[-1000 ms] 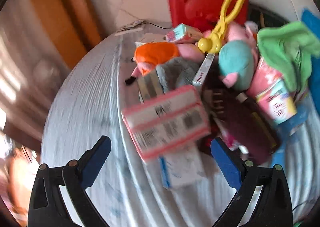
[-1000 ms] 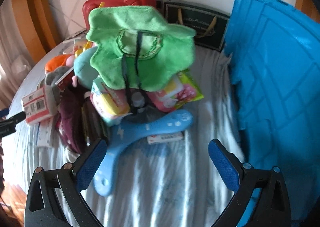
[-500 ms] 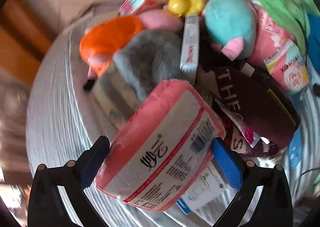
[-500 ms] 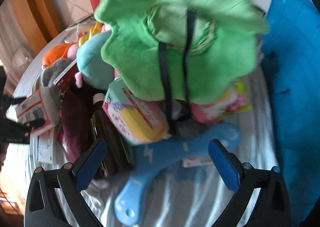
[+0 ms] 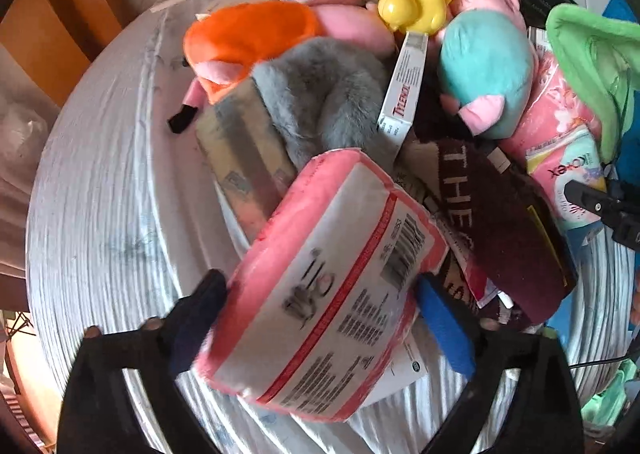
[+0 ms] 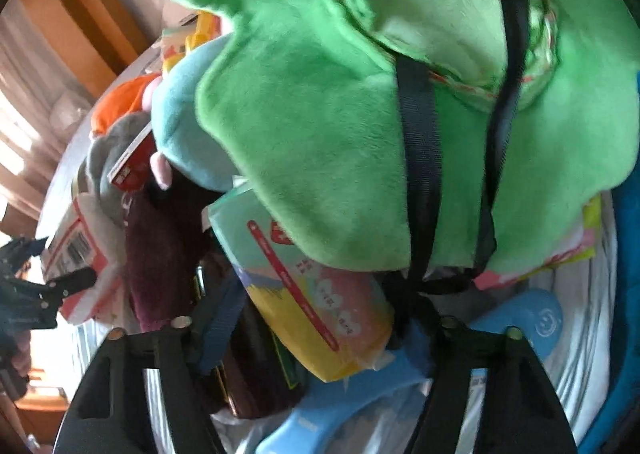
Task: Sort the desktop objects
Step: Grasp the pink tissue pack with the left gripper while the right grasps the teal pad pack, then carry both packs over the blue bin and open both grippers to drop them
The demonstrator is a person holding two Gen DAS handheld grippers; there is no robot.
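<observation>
Both claws are closing, the left gripper (image 5: pixel 320 318) around the pink-and-white soft tissue pack (image 5: pixel 328 286) at the pile's near edge and the right gripper (image 6: pixel 324 330) around the pastel yellow-and-pink soft pack (image 6: pixel 316 294) under the green plush cloth (image 6: pixel 360 93), so each should squeeze mid-body before lifting clear.

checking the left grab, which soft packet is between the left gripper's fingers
The pink packet with the white barcode label, between the closing left gripper; the pastel tissue packet lies farther right.
</observation>
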